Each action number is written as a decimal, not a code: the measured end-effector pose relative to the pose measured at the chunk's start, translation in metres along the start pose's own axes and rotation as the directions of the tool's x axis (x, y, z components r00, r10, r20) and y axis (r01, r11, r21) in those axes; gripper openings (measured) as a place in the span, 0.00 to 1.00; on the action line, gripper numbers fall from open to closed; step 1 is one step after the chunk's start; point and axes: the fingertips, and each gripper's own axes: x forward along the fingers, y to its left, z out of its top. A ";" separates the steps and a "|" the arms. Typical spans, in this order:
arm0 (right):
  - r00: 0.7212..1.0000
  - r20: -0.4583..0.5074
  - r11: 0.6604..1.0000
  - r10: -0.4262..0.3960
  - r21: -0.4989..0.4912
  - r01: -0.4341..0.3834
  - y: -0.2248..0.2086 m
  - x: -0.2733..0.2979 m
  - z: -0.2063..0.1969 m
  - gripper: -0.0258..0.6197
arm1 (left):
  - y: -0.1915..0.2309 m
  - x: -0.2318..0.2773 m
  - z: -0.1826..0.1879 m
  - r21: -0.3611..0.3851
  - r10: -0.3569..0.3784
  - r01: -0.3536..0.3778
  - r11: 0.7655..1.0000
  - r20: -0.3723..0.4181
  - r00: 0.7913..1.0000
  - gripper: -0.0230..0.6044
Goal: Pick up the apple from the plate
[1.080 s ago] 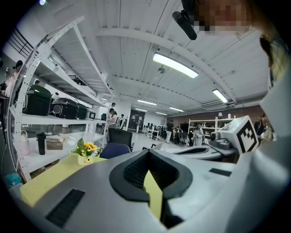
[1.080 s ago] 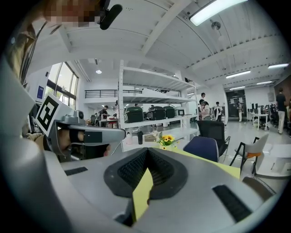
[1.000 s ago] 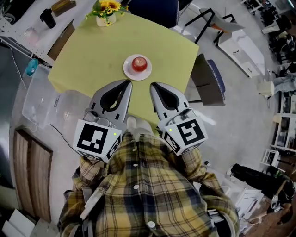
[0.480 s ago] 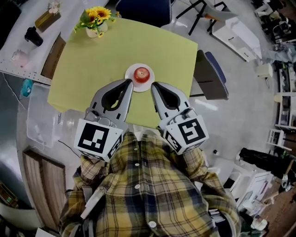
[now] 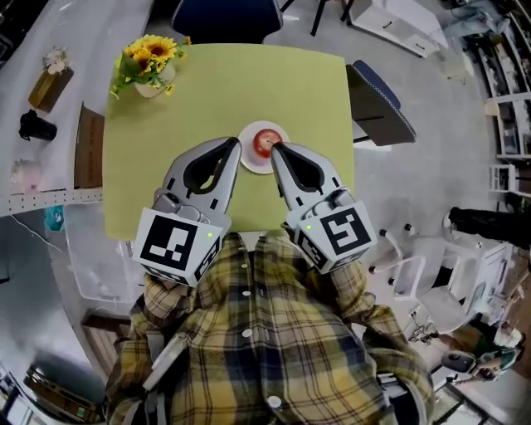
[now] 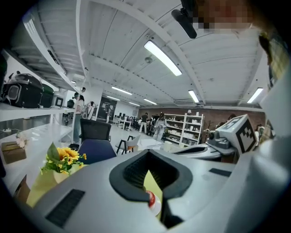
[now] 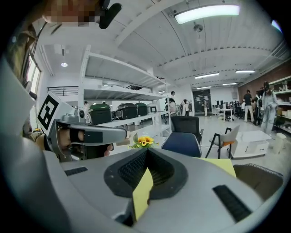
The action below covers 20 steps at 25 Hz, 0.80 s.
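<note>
A red apple sits on a small white plate in the middle of the yellow-green table. My left gripper is shut and empty, its tips at the plate's left rim. My right gripper, also shut and empty, has its tips over the plate right beside the apple; whether they touch it I cannot tell. In the left gripper view the apple and plate show through the gap behind the closed tips. The right gripper view shows only a strip of table there.
A vase of sunflowers stands at the table's far left corner. A blue chair is behind the table and a dark chair at its right side. A white bench with a black mug runs along the left.
Both grippers have moved forward together toward the plate. The plate was well ahead of the tips; now both tips reach its rim, the right beside the apple. Both stay shut.
</note>
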 end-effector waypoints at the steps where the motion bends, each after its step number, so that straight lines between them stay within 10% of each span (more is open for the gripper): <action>1: 1.000 -0.002 1.000 -0.024 0.010 0.024 0.000 0.003 0.000 0.04 | 0.003 0.001 -0.002 0.002 -0.021 0.021 1.000 -0.010 1.000 0.03; 7: 0.992 -0.007 0.990 -0.129 0.052 0.129 0.001 0.006 -0.004 0.04 | 0.010 0.003 -0.011 0.001 -0.124 0.124 0.992 -0.050 0.991 0.03; 20: 0.990 -0.060 0.989 -0.130 0.069 0.134 -0.013 0.008 -0.018 0.04 | 0.011 0.019 -0.019 -0.019 -0.115 0.114 0.993 -0.067 0.991 0.03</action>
